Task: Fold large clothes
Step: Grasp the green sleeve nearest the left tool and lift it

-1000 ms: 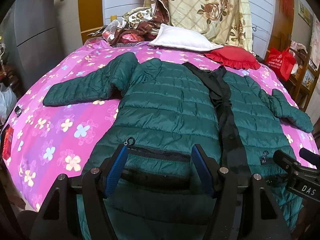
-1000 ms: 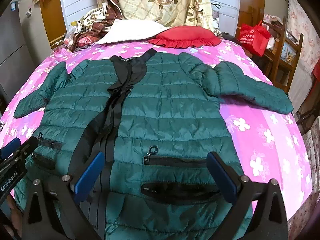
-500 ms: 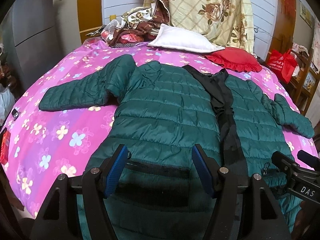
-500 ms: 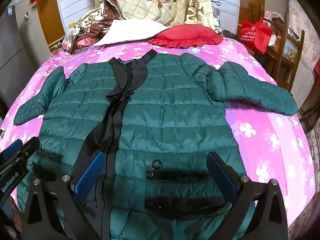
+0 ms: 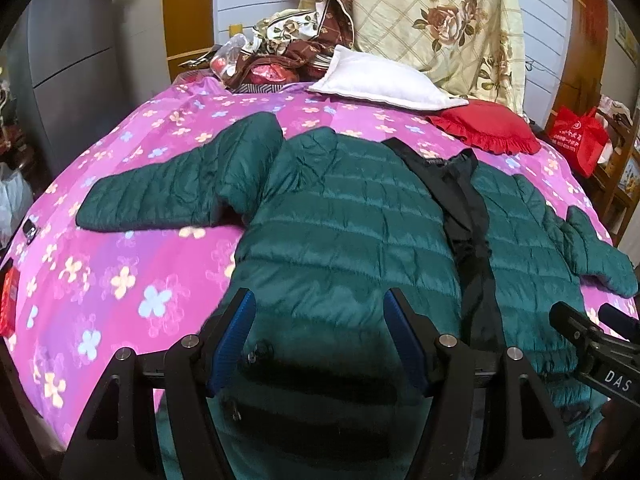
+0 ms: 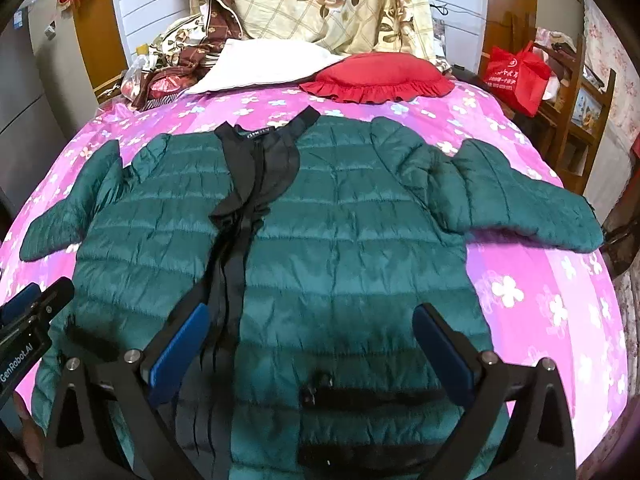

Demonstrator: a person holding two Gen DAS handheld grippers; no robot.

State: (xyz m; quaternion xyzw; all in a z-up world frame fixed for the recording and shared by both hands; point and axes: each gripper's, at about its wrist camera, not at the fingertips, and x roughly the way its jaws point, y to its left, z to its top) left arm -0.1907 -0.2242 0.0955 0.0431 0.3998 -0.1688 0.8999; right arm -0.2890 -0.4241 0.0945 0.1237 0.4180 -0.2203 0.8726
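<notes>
From the left wrist camera, one dark green quilted puffer jacket [image 5: 352, 240] lies front-up on the bed, its shiny fabric stitched in horizontal puffed bands. A black placket [image 5: 468, 232] runs down its middle, and its two sleeves are spread outward over the pink sheet [image 5: 120, 280], which is printed with pastel flowers. The left gripper [image 5: 318, 336] hangs over the jacket's lower left front panel with its two blue ribbed pads [image 5: 234, 336] well apart; nothing is between them and they hold nothing. At the head of the bed sit one flat white pillow [image 5: 384, 84] and one red cushion [image 5: 488, 128] with a ruffled edge. A cream quilt [image 5: 436, 20] with a rose print hangs behind them. The tip of the other tool shows at the right edge.

From the right wrist camera, the same jacket [image 6: 352, 240] fills the view, collar away from the camera. The right gripper [image 6: 310, 348] hovers over the lower right front panel above a black pocket zip [image 6: 372, 394], its jaws wide apart and empty. One red shopping bag [image 6: 516, 76] stands beside wooden furniture at the right.
</notes>
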